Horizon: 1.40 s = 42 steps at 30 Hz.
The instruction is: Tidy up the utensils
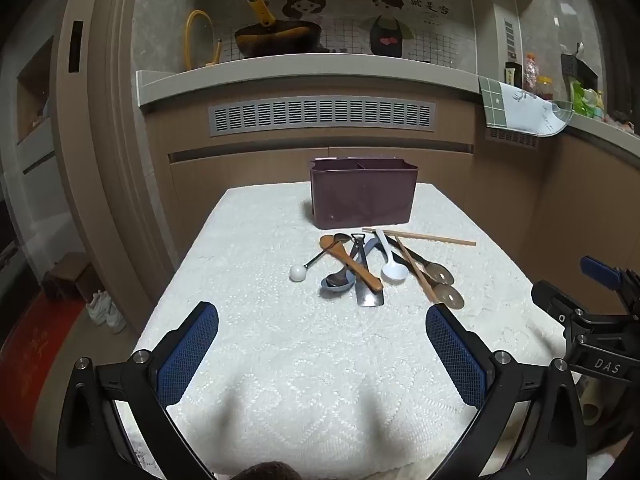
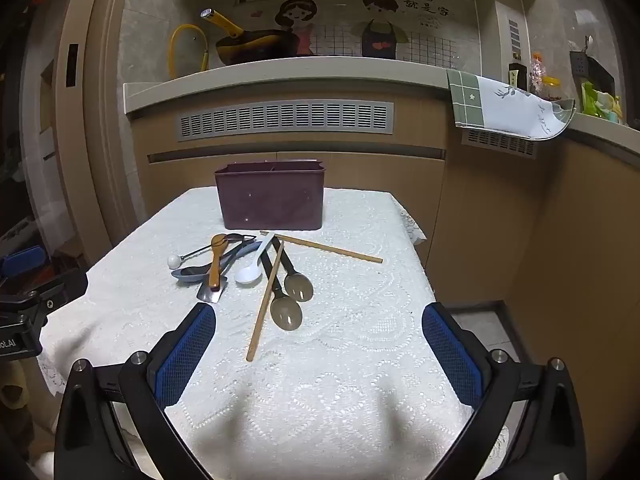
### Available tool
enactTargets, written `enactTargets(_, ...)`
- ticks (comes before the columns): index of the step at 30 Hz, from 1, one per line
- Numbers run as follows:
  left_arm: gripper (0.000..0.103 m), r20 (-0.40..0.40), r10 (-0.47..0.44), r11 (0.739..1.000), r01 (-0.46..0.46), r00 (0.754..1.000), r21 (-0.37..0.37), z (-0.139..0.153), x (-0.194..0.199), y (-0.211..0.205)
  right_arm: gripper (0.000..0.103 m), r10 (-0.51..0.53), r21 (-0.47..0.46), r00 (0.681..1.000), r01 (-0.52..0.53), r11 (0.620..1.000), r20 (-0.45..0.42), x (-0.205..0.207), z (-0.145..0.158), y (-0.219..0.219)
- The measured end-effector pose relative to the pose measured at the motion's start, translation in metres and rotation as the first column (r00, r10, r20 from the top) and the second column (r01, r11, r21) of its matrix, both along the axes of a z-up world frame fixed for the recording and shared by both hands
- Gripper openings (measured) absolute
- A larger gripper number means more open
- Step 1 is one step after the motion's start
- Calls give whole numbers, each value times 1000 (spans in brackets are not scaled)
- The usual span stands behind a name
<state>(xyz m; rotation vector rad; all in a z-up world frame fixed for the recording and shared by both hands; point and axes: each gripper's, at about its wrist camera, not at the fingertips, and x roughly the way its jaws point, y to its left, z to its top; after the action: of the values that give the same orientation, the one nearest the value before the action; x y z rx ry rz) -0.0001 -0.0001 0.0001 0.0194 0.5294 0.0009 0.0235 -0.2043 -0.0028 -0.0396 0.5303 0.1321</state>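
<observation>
The left tongs (image 1: pixel 322 334) hang spread wide and empty over the white-clothed worktop (image 1: pixel 280 360). Ahead, the utensils (image 1: pixel 372 268) lie in a loose heap just before the brown caddy (image 1: pixel 362 196), chopsticks (image 2: pixel 328 249) crossing its right side. The right tongs (image 2: pixel 319 336) are likewise released, holding nothing.

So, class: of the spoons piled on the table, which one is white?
The small plastic spoon in the middle of the pile, bowl towards us. The others are wooden, blue-grey or dark-handled.

Jumbled utensils (image 2: pixel 248 270) before maroon caddy (image 2: pixel 272 196)
</observation>
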Motion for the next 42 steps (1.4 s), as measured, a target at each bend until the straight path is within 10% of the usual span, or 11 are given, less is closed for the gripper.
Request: enactTargets(42, 103, 7, 10, 1000, -10, 1000, -18, 3, -4, 9, 103, 4, -1, 1000, -4, 1000, 17, -5, 4, 3)
